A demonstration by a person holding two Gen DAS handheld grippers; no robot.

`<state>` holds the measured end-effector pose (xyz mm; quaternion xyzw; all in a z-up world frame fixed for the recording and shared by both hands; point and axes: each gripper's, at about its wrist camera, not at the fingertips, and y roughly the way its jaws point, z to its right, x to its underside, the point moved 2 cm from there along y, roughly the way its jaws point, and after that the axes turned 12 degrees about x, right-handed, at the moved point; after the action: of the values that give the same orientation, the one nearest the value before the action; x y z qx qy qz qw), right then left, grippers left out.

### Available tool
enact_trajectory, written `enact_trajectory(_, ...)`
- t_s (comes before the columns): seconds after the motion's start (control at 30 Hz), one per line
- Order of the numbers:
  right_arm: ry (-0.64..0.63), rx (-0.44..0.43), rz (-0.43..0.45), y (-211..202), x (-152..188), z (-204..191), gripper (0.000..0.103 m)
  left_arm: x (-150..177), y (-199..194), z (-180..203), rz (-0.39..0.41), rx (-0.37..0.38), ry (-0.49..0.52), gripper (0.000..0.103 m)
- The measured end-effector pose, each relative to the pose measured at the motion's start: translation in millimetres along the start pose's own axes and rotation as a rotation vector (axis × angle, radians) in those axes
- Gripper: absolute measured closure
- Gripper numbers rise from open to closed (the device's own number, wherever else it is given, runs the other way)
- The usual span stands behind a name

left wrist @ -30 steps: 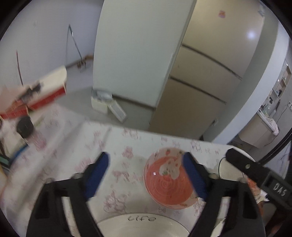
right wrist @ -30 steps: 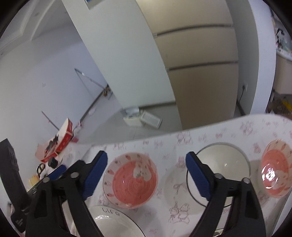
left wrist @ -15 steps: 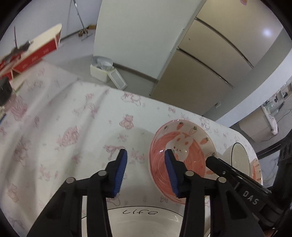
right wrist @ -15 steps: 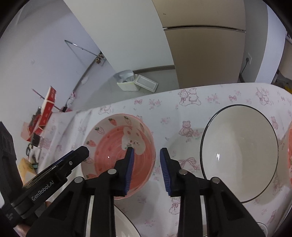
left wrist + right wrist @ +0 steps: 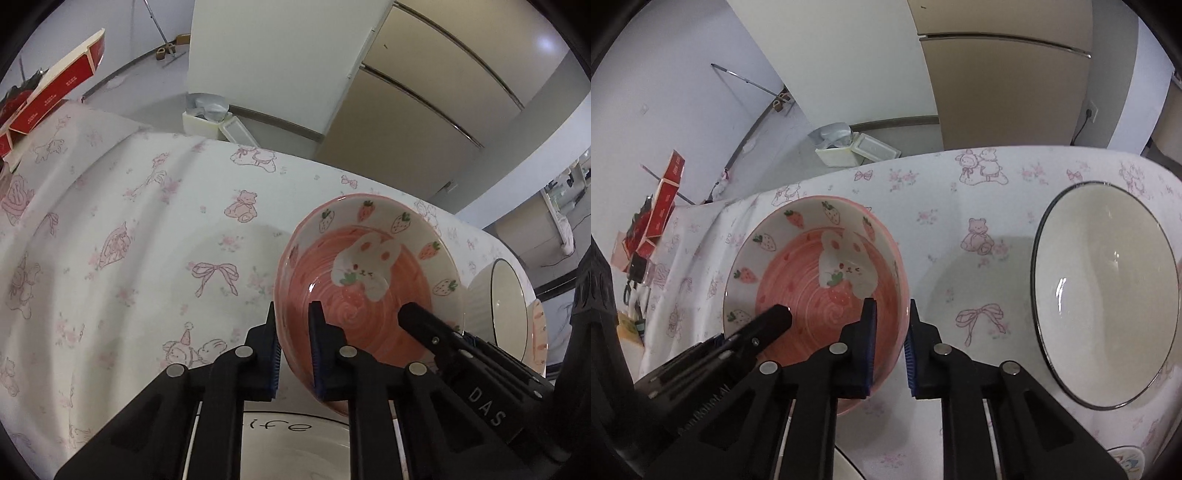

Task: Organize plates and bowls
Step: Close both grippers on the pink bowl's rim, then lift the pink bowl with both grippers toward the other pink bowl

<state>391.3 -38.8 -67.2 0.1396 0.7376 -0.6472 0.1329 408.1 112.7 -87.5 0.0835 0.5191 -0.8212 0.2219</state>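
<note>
A pink bowl with a rabbit and strawberries painted inside sits on the patterned tablecloth. My left gripper straddles its left rim, one pad outside and one inside; its jaws are closing and the pads sit against the wall. My right gripper is shut on the opposite, right rim in the same way. Each gripper shows in the other's view: the right gripper and the left gripper. A white black-rimmed bowl stands to the right.
A white plate marked "life" lies just below the pink bowl. Another pink dish peeks from behind the white bowl. A red box sits at the table's far left. A white bin stands on the floor beyond.
Both grippers have come down onto the pink bowl. Their jaws went from wide open to nearly together, closing over its left and right rims.
</note>
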Motion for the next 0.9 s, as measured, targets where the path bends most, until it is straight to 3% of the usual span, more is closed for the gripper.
enact_trajectory(0.27, 0.008, -0.02, 0.05, -25.1, -0.9, -2.8, 0.091, -4.1, -41.3, 13.2, 0.1, 0.027, 0.015, 0.089)
enact_trajectory(0.43, 0.012, -0.043, 0.148, -65.8, -0.3, -4.4, 0.091, -0.3, -80.7, 31.5, 0.177, 0.065, 0.039, 0.089)
enact_trajectory(0.63, 0.012, -0.071, 0.287, -129.3, 6.3, -2.2, 0.091, 15.6, -139.7, 74.1, 0.317, 0.074, 0.143, 0.089)
enact_trajectory(0.9, 0.012, -0.034, 0.423, -209.5, 14.3, 31.4, 0.091, 27.4, -184.6, 142.4, 0.369, 0.129, 0.237, 0.089)
